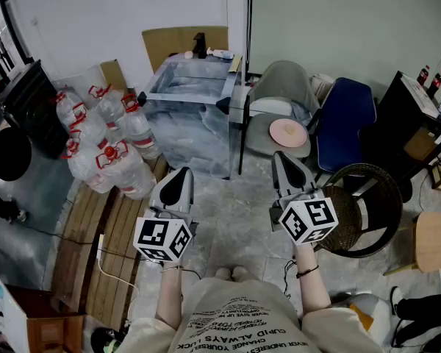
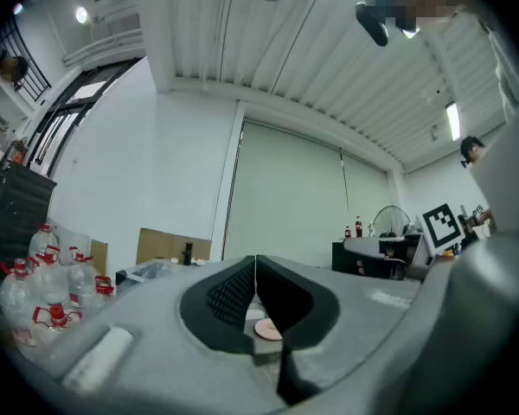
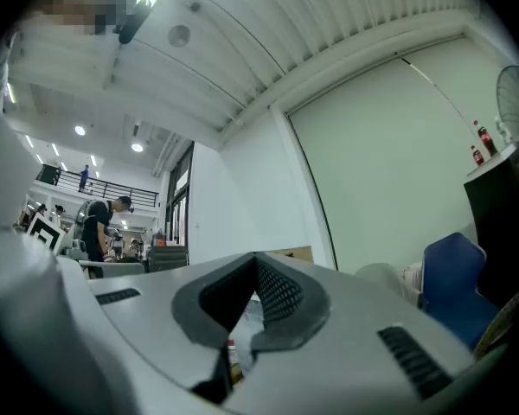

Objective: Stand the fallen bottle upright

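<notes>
A small pale bottle [image 1: 219, 53] lies on its side at the far edge of the clear table [image 1: 178, 94], next to an upright dark bottle [image 1: 199, 46]. The dark bottle [image 2: 188, 253] also shows in the left gripper view, small and far off. I hold both grippers level in front of me over the floor, well short of the table. The left gripper [image 1: 181, 175] [image 2: 256, 263] is shut with nothing between its jaws. The right gripper [image 1: 281, 158] [image 3: 256, 263] is shut and empty too.
A heap of large water jugs [image 1: 106, 142] lies left of the table on wooden pallets [image 1: 95, 248]. To the right stand a grey chair with a pink plate [image 1: 288, 132], a blue chair [image 1: 345, 120], a wicker chair [image 1: 367, 208] and a black cabinet [image 1: 419, 116].
</notes>
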`<state>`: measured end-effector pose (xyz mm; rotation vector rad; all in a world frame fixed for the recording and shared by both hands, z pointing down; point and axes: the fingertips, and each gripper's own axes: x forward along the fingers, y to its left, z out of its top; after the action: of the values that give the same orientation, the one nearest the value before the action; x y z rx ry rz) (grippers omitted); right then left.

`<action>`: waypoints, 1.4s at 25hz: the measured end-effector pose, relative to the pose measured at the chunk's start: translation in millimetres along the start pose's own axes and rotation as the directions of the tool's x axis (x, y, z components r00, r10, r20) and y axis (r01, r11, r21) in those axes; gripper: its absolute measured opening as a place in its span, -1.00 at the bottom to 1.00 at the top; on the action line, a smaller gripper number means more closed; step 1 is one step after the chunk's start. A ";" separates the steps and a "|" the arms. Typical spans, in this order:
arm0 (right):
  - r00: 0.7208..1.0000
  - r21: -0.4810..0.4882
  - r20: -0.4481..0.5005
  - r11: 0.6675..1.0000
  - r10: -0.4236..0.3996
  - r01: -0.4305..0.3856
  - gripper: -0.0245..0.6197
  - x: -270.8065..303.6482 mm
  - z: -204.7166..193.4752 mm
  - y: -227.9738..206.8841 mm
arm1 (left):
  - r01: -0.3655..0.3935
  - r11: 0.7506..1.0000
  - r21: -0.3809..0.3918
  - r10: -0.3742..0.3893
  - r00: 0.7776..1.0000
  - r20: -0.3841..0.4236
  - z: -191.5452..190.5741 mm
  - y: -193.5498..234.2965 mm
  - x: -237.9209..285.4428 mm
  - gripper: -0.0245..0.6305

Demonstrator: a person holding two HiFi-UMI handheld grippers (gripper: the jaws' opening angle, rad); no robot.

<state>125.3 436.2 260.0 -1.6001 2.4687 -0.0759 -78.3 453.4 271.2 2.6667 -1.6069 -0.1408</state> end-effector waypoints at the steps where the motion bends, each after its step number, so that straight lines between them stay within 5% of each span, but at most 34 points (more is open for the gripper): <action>1: 1.000 0.001 0.000 1.000 -0.001 0.001 -0.92 0.0 -0.5 -1.6 | 0.000 1.000 0.000 0.000 1.000 -0.001 -0.2 -0.9 0.6 -0.85; 19: 1.000 0.104 -0.001 0.994 0.024 -0.024 -0.88 0.7 -14.7 -34.1 | -0.027 1.000 0.016 0.027 1.000 0.015 -2.2 -15.1 10.9 -0.85; 27: 0.998 0.077 0.004 0.995 0.065 -0.065 -0.11 3.9 -13.8 -41.0 | -0.026 1.000 0.012 0.026 1.000 0.002 -11.7 -31.3 21.0 -0.85; 35: 0.998 0.021 -0.040 0.999 0.043 -0.043 0.03 18.4 -23.5 -53.5 | -0.032 0.999 0.012 0.033 0.999 -0.022 -16.9 -28.4 36.3 -0.85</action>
<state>161.5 395.9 288.5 -1.5513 2.5227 -0.1276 -34.9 434.2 283.8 2.6390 -1.6487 -0.1014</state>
